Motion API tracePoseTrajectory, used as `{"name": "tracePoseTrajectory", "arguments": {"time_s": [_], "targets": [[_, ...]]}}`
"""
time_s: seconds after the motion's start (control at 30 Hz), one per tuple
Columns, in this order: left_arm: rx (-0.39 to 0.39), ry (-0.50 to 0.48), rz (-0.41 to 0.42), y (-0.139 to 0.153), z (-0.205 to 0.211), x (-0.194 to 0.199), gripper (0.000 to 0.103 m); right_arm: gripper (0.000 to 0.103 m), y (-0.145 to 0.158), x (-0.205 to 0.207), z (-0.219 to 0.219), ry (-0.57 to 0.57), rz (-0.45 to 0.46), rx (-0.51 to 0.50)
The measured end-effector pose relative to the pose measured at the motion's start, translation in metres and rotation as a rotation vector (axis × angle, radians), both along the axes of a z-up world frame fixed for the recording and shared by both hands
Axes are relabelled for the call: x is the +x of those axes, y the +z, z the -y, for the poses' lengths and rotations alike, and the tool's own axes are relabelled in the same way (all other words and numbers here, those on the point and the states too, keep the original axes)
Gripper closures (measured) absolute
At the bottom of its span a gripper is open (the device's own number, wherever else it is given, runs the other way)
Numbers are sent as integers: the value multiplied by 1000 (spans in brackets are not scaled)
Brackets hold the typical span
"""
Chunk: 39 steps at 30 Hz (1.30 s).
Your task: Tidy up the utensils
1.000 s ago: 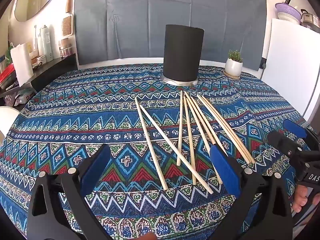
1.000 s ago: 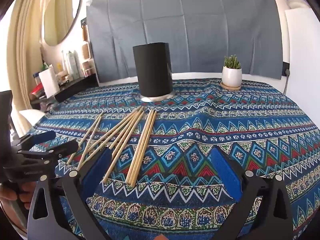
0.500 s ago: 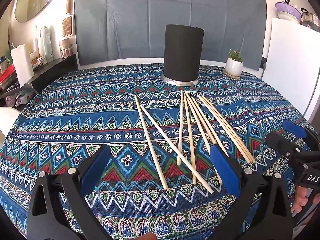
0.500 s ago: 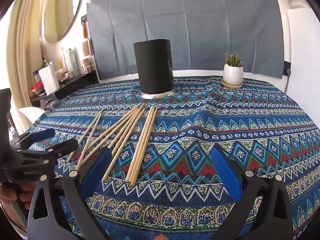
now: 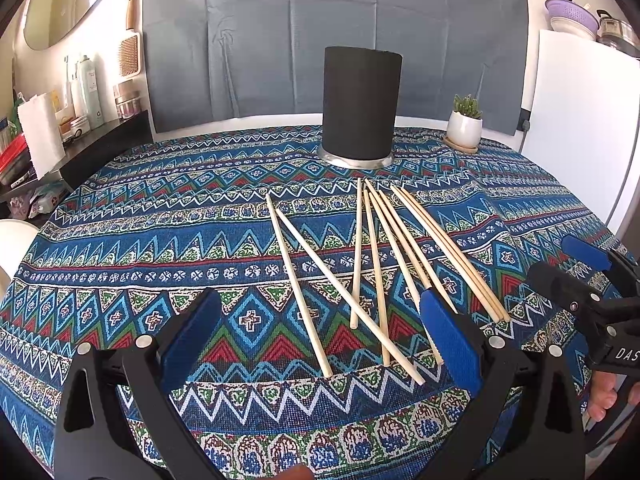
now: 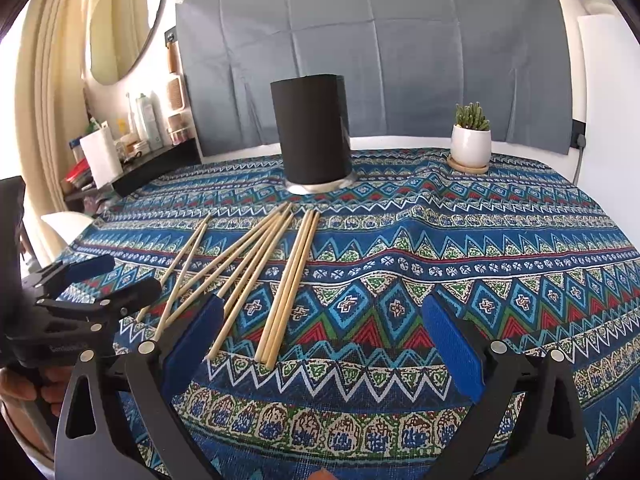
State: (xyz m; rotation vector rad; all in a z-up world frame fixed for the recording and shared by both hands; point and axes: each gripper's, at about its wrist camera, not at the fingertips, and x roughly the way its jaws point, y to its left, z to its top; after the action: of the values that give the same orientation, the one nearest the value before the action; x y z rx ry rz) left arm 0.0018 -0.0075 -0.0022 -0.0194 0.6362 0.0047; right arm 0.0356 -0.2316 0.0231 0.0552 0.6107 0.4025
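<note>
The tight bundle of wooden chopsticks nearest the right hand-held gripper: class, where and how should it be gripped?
Grip the bundle of wooden chopsticks near its close ends, coming from above with fingers straddling its width. The sticks lie flat on the patterned tablecloth, side by side and touching.

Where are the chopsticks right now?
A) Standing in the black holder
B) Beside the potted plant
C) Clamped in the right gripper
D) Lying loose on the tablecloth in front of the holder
D: the chopsticks lie fanned on the tablecloth before the black holder; both grippers are open.
</note>
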Motion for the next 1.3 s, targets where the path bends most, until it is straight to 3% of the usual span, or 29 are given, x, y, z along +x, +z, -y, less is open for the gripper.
{"name": "tracePoseTrajectory", "arguments": {"time_s": [0.9, 0.97, 1.07, 1.3], "targets": [[-26, 39, -36, -3, -7, 4, 6, 8, -4, 12, 2, 31, -72, 15], [-18, 76, -70, -5, -10, 9, 6, 8, -4, 12, 1, 16, -78, -3], [-39, 57, -91, -4, -15, 14, 6, 8, -4, 16, -3, 20, -96, -43], [17, 72, -150, 1, -26, 34, 6, 8, 9, 39, -8, 18, -134, -148]]}}
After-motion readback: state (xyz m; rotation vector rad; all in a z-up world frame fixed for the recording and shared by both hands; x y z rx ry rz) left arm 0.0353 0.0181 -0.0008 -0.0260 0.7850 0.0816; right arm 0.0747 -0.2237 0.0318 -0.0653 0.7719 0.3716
